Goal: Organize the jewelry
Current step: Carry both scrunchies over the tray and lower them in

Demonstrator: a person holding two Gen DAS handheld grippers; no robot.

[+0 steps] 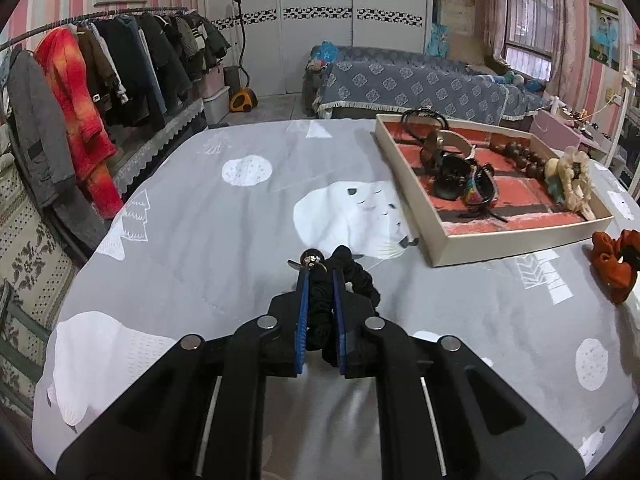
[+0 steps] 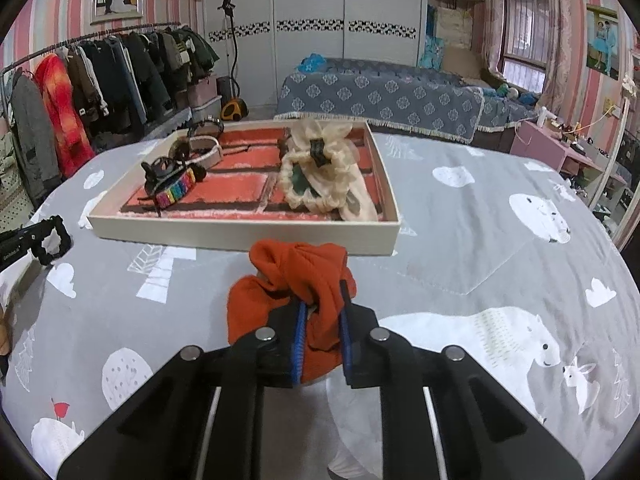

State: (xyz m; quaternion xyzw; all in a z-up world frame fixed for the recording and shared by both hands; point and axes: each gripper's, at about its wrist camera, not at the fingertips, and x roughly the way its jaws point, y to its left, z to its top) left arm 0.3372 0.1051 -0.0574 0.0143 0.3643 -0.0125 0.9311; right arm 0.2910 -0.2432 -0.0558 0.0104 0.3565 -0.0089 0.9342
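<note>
- Clothes rail at far left, well apart from the work surface; no obstruction.
- Grey printed cloth over the table: soft footing, liable to ruck under a dragged item.
- Left gripper clamped on black scrunchie, near the table's front edge; small round metal charm just beyond the fingertips.
- Black scrunchie: judged light, soft, compressible; gathered fabric band the best place to grip, charm likely to swing.
- Tray with red brick-pattern lining, right of the left gripper; already holding dark bands, wooden bead bracelet and cream scrunchie.
- Raised tray wall between both grippers and the lining; probably to be cleared from above.
- Right gripper clamped on orange scrunchie, on the cloth just before the tray's near wall.
- Orange scrunchie: judged light, limp, bulky; loose folds apt to droop and catch the rim.
- Bed and window behind, well apart.
</note>
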